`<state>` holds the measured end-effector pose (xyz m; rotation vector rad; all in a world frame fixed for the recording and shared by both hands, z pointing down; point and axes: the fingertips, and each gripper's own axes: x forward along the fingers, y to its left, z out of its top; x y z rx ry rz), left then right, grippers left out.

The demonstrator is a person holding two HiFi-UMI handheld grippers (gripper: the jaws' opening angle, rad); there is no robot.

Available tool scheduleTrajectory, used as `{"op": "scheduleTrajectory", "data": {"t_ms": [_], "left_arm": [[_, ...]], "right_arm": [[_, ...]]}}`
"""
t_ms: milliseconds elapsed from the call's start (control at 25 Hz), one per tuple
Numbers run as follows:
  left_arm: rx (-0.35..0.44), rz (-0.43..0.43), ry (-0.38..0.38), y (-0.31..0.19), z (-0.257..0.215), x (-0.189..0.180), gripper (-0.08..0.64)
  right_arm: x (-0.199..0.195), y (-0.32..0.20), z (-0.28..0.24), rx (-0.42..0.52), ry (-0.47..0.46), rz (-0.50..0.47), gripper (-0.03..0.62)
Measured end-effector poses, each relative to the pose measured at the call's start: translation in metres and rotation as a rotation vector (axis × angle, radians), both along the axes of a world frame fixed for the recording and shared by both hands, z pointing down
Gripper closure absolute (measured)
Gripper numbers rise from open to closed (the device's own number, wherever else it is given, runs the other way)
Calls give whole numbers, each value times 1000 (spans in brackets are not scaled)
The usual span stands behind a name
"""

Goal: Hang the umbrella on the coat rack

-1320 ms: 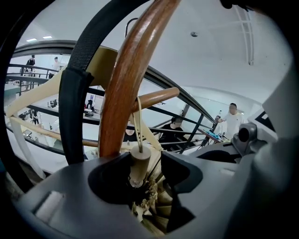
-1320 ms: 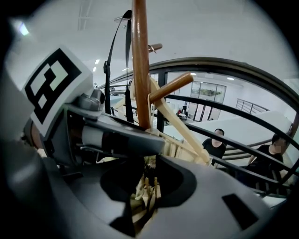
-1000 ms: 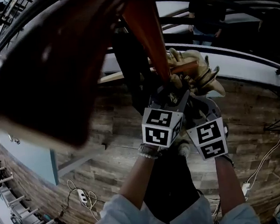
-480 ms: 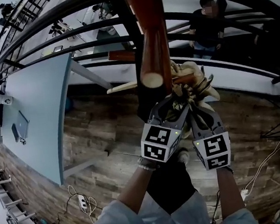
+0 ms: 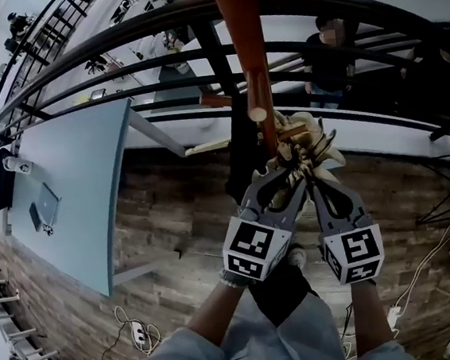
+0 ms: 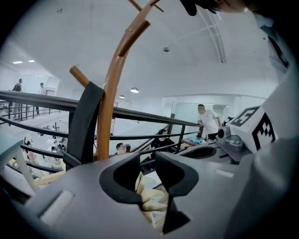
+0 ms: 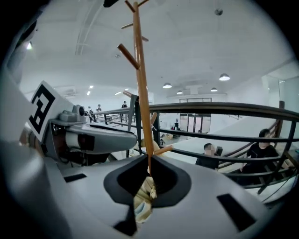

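Note:
A cream folded umbrella (image 5: pixel 308 144) hangs bunched beside the brown wooden coat rack pole (image 5: pixel 244 45), just under a short peg (image 5: pixel 256 115). My left gripper (image 5: pixel 285 174) reaches up to it from below. Its jaws are closing, with cream fabric (image 6: pixel 148 200) squeezed between them. My right gripper (image 5: pixel 314 175) is right beside it, its jaws closing tight on a fold of the umbrella (image 7: pixel 144 203). The pole (image 6: pixel 110 102) stands just past the left jaws, and the same pole (image 7: pixel 141 84) rises straight ahead of the right ones. A black strap-like item (image 6: pixel 87 122) hangs on the rack.
A black metal railing (image 5: pixel 119 82) curves behind the rack, with a person (image 5: pixel 329 60) standing beyond it. A pale blue table (image 5: pixel 74 191) lies to the left. A power strip with cables (image 5: pixel 135 327) sits on the wooden floor below.
Both grippers have risen along the pole with the umbrella. The left jaws have narrowed onto the fabric, and the rack's upper pegs have come into view.

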<state>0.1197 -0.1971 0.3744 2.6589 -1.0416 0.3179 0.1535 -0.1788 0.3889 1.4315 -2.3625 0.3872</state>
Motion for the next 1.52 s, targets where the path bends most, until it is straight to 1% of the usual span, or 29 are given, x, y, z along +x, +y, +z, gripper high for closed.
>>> {"op": "scheduleTrajectory", "data": {"t_ms": [160, 320, 440, 560, 800, 960, 1200, 1400, 1520], "left_arm": [[34, 12, 3, 15, -25, -5, 486], [60, -10, 16, 21, -47, -18, 520], [92, -16, 5, 21, -62, -28, 541], [104, -6, -7, 27, -72, -33, 554], [123, -17, 13, 33, -88, -44, 554], [130, -33, 29, 32, -99, -47, 554], [163, -32, 1, 33, -103, -55, 555], [144, -30, -8, 32, -102, -55, 555], [153, -27, -7, 32, -103, -54, 555]], "right_arm": [[2, 14, -30, 40, -30, 11, 577], [1, 25, -52, 67, -22, 9, 577], [2, 29, -66, 87, -18, 11, 578], [3, 33, -76, 104, -17, 17, 578], [1, 38, -91, 119, -33, 14, 580], [6, 35, -101, 129, -61, 36, 580], [7, 30, -111, 156, -50, 31, 580], [2, 27, -114, 162, -48, 16, 581], [1, 27, -115, 163, -49, 12, 581]]}}
